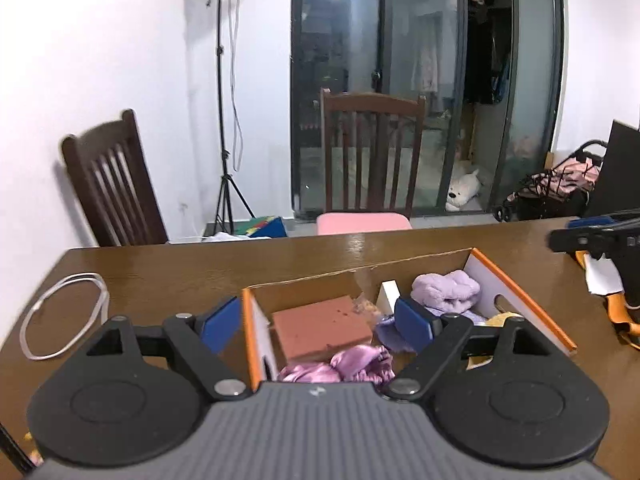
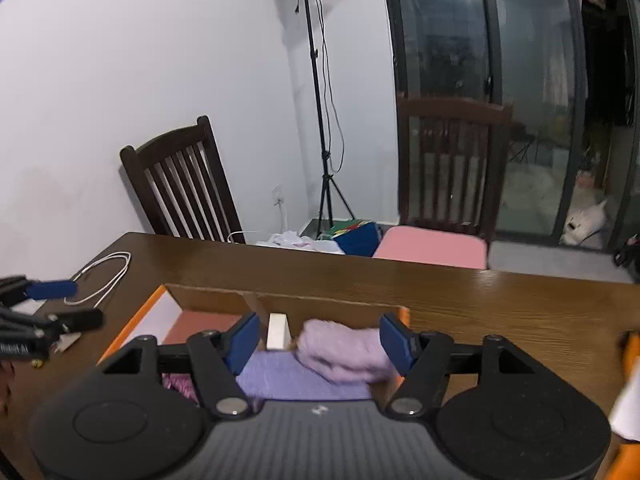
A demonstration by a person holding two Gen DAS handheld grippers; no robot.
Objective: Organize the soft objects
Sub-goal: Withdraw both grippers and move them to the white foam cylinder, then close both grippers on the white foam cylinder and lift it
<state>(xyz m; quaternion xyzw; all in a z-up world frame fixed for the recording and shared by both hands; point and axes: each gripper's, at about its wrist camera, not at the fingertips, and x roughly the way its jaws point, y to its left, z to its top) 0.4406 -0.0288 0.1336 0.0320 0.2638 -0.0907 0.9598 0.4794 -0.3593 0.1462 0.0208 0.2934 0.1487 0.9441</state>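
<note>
Cardboard box [image 1: 520, 296] on my surface [image 1: 180, 276] held a brick-red sponge [image 1: 320, 330], a fluffy lilac cloth [image 1: 446, 290] and satin fabric [image 1: 340, 368]. Both my left gripper [image 1: 318, 322] and right gripper [image 2: 318, 342] hovered above it, jaws released and empty.

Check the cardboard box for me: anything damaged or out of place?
The cardboard box has a ragged, torn back edge. The white divider leans askew. The terracotta sponge block has small pits on top. Both grippers hover open, holding nothing.
</note>
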